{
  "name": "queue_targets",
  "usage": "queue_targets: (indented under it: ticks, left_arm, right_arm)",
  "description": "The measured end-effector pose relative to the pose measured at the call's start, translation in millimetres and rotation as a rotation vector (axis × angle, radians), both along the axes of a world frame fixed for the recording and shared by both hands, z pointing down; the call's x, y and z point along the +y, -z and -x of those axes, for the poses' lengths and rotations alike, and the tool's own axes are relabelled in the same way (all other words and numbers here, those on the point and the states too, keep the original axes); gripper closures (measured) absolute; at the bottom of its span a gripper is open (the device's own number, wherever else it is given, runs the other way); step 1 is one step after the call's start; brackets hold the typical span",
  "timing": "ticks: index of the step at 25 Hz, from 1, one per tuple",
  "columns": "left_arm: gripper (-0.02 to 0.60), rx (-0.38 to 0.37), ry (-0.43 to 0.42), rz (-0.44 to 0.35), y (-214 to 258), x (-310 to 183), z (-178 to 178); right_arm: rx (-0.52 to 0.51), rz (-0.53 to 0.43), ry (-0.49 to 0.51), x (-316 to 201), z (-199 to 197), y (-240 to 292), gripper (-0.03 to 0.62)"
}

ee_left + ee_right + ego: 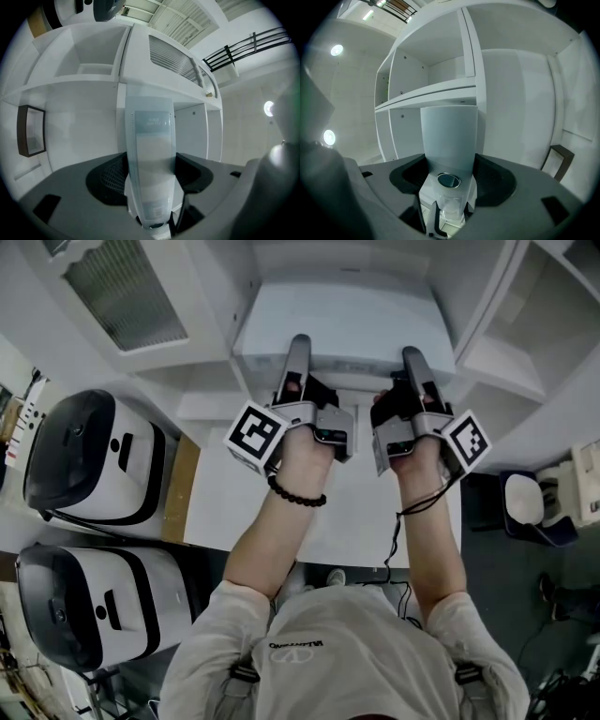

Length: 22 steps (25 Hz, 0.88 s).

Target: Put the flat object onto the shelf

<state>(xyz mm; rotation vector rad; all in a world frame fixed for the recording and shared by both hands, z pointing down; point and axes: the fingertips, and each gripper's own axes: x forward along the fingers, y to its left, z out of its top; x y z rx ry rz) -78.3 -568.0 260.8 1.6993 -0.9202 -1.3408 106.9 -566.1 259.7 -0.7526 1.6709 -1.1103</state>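
The flat white box was held at the far centre, edge-on towards the white shelf unit. The left gripper and right gripper each pinched its near edge, one towards either end. It looked stiff, smooth and probably light (slippery, so the two well-spaced holds seemed wise).

White shelf unit with open compartments split by upright dividers. Dark-framed panel stands upright in the lower compartment at the shelf's left side. White counter sits below, with a wooden strip along its left edge. Two white-and-black rounded devices left of the counter; can't tell what carries them.
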Motion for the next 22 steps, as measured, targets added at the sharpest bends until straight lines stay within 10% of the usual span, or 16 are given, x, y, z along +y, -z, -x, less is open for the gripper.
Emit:
queue_targets:
  ticks: [22]
  left_arm:
    - [0.218,-0.061,0.018,0.015,9.0,3.1,-2.5]
  right_arm:
    - [0.071,0.022,0.008,1.9,5.3,5.4,0.286]
